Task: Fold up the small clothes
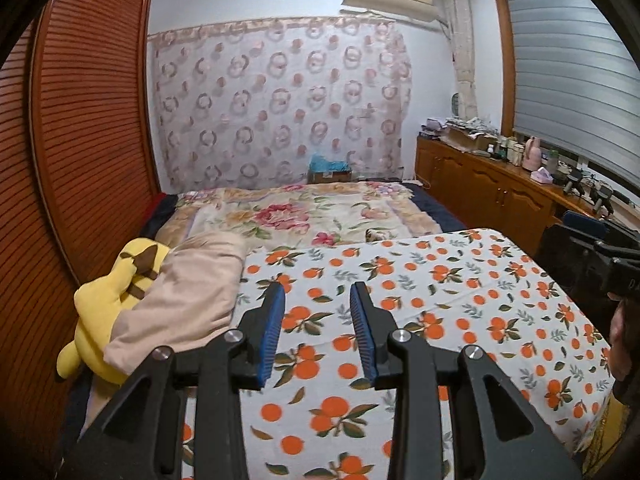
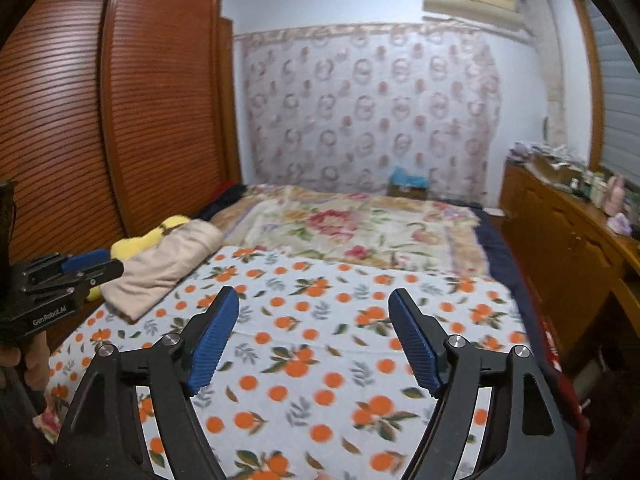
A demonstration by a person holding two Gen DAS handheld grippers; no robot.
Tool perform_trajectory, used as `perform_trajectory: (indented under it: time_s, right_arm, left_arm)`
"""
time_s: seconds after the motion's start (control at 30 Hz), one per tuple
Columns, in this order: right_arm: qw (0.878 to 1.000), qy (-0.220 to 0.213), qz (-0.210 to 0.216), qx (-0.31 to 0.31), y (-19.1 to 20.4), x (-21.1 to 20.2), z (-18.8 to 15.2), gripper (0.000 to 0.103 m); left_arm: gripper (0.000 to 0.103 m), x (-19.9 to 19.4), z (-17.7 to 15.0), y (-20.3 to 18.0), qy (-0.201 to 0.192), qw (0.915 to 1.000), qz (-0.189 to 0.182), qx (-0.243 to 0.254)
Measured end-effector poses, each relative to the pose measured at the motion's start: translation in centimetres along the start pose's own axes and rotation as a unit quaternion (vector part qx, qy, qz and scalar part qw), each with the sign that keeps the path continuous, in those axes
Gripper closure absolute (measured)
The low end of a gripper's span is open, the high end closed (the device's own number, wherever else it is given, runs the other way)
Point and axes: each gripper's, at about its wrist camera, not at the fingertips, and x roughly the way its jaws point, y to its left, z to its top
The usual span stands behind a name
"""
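Blue ribbed pads lined both pairs of black tongs. The left gripper point(image 1: 318, 292) stood with its jaws partly apart, nothing between them, only the white fleece blanket printed with oranges and green leaves point(image 1: 440, 300) showing in the gap. The right gripper point(image 2: 314, 300) stood with its jaws spread much wider, also empty, above the same orange-print blanket.

Ahead and to the left of both grippers, at the blanket's left edge, lay the folded beige cloth garment point(image 1: 188, 296), a soft flat bundle. It rested partly on the blanket and partly against a yellow plush toy with brown stripes point(image 1: 108, 300) just beyond it on the left. Neither gripper touched the garment.

Beyond the blanket, straight ahead of the tongs, spread a cream floral bedspread with red blossoms point(image 1: 288, 212). Farther left rose a reddish-brown louvred wooden wardrobe point(image 1: 92, 120). Off to the right ran a low wooden cabinet cluttered with bottles and boxes point(image 1: 480, 184).
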Motion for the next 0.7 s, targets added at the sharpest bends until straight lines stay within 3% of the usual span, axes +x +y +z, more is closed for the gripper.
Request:
perform_trajectory:
  time_s: [0.2, 0.7]
  right_arm:
    - [0.999, -0.018, -0.026, 0.015, -1.3, -2.2, -0.4, 0.023]
    - [0.999, -0.025, -0.034, 0.024, -1.8, -3.2, -0.8, 0.023]
  left_arm:
    - [0.065, -1.0, 0.7, -1.0, -0.01, 0.9999, -0.005, 0.004]
    - [0.064, -1.6, 0.9, -1.4, -0.013, 0.9999, -0.002, 0.007]
